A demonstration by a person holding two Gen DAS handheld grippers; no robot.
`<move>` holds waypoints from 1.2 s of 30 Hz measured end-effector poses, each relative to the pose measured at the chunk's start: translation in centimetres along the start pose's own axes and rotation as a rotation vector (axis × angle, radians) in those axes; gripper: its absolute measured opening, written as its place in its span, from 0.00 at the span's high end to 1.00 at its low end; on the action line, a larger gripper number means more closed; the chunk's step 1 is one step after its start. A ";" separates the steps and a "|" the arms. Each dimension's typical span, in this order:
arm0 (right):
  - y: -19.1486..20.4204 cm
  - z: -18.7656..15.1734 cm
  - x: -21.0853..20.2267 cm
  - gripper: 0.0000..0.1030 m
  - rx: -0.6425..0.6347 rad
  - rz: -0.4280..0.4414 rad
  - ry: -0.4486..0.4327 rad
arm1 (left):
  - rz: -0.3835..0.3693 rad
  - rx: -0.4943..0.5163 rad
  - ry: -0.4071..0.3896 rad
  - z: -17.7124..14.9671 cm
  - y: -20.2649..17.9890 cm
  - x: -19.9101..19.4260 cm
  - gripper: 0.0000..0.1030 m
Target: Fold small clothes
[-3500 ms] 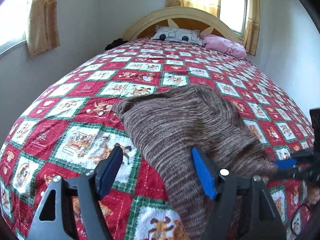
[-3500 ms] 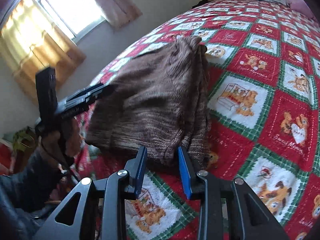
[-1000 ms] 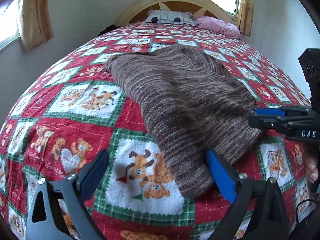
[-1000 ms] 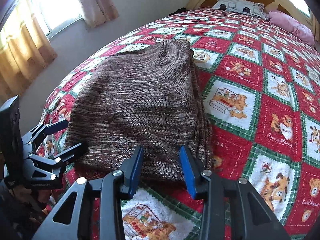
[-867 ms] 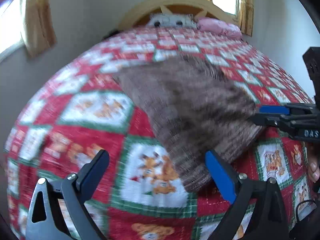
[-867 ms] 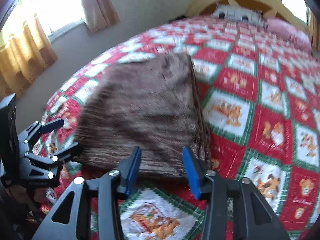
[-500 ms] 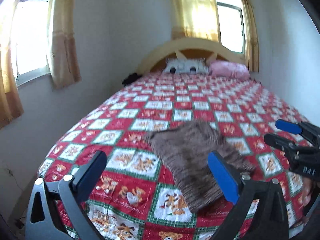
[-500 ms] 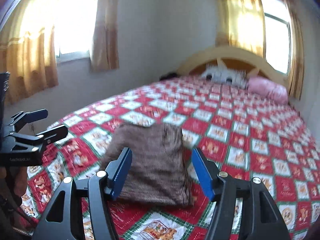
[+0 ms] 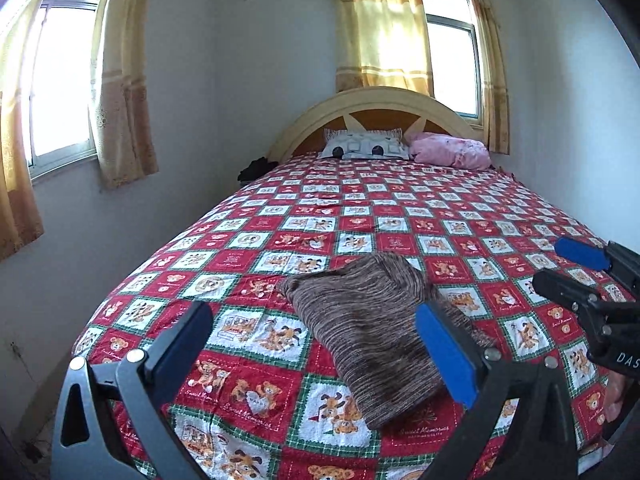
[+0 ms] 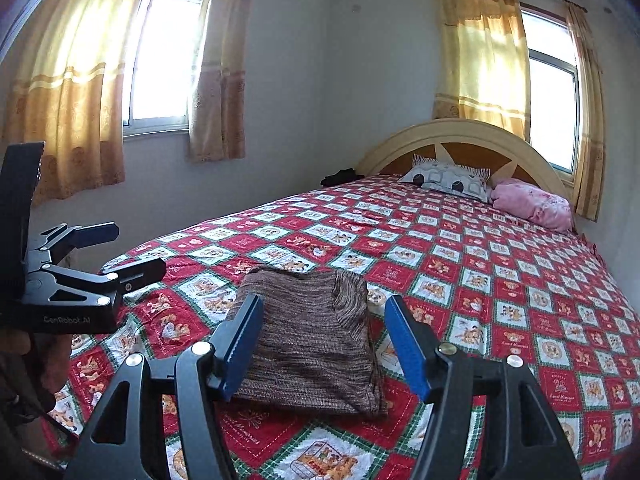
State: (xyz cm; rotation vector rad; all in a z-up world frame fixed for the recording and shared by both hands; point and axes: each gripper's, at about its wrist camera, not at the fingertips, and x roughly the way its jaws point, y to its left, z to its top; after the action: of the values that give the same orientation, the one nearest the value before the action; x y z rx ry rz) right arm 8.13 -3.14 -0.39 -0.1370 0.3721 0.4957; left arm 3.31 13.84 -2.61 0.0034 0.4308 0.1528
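On the red patchwork quilt (image 10: 500, 280), near its foot edge, lies the folded brown knit garment (image 10: 316, 344). At six o'clock of it the right gripper (image 10: 324, 344) hovers with jaws spread, empty. At nine o'clock the left gripper (image 10: 124, 250) hangs spread too, clear of the cloth.

One folded garment (image 9: 372, 332) lies on one bed (image 9: 400, 216). Two pillows: one grey (image 9: 366, 148), one pink (image 9: 450, 152). Two windows (image 10: 160, 60), two grippers (image 9: 320, 344).

Red patchwork bedspread (image 9: 360, 216), grey patterned pillow (image 9: 366, 148) beside pink pillow (image 9: 450, 151), arched headboard (image 9: 384, 100), yellow curtains (image 10: 480, 52)
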 end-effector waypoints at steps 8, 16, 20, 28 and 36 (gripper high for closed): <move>-0.1 -0.7 -0.3 0.38 0.011 -0.007 0.005 | -0.001 -0.004 0.003 -0.1 0.1 0.1 0.00; -0.5 -1.0 -0.6 0.38 0.034 -0.015 0.018 | -0.006 0.002 0.001 -0.3 -0.5 -0.3 0.00; -0.2 -1.1 -0.8 0.38 0.033 -0.010 0.016 | -0.006 -0.003 0.011 -0.3 -0.6 -0.2 0.00; 0.0 -1.2 -0.9 0.38 0.032 -0.006 0.018 | -0.006 -0.002 0.009 -0.3 -0.6 -0.1 0.00; 0.4 -1.3 -1.2 0.38 0.024 -0.002 0.005 | -0.010 -0.004 0.017 -0.6 -0.9 -0.1 0.00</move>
State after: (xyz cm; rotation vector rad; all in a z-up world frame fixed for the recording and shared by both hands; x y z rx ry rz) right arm 6.58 -3.60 -1.16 -0.1152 0.3822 0.4893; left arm 3.11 12.89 -3.13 -0.0039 0.4479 0.1444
